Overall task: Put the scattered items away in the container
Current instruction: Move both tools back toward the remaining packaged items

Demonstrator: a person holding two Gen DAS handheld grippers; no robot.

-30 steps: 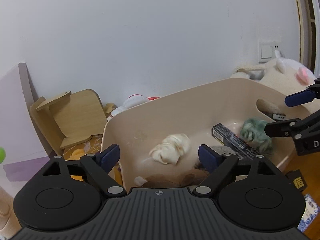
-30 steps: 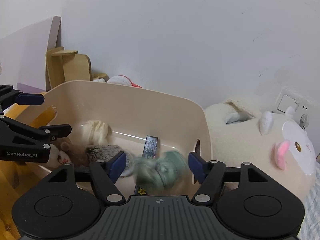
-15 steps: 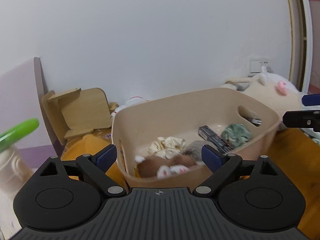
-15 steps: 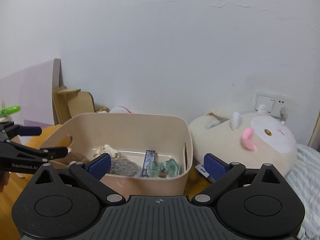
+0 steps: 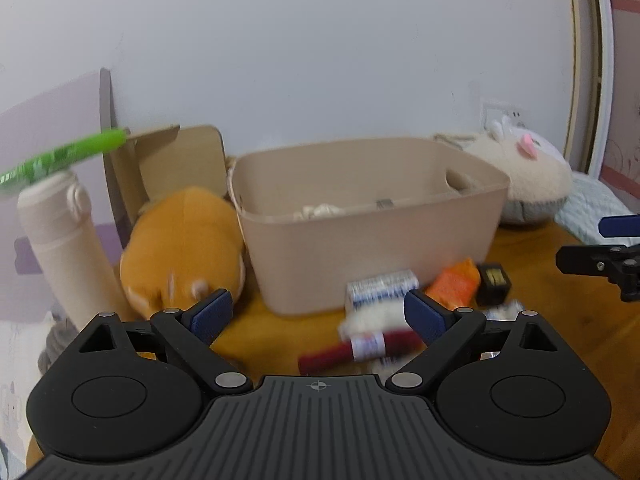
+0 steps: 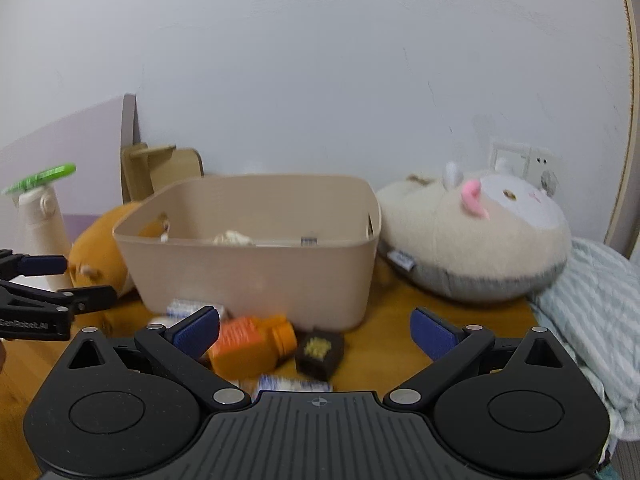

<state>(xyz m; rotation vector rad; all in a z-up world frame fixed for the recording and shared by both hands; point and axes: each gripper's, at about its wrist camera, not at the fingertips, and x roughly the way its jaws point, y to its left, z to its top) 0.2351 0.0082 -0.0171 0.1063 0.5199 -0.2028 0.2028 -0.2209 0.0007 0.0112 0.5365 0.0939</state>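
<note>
Beige bin (image 6: 256, 276) holds a cream scrunchie (image 6: 233, 237); both hand-held grippers (image 5: 318, 316) (image 6: 314, 332) spread, empty.

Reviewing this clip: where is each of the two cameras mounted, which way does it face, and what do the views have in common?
Left wrist: sits on the left gripper, facing forward across the wooden table at the beige bin; its own open fingers frame the bottom, and the right gripper shows at the right edge.
Right wrist: sits on the right gripper, facing the same bin; its own open fingers show, and the left gripper at the left edge.
Shared: bin, orange bottle, orange plush, white plush.
</note>
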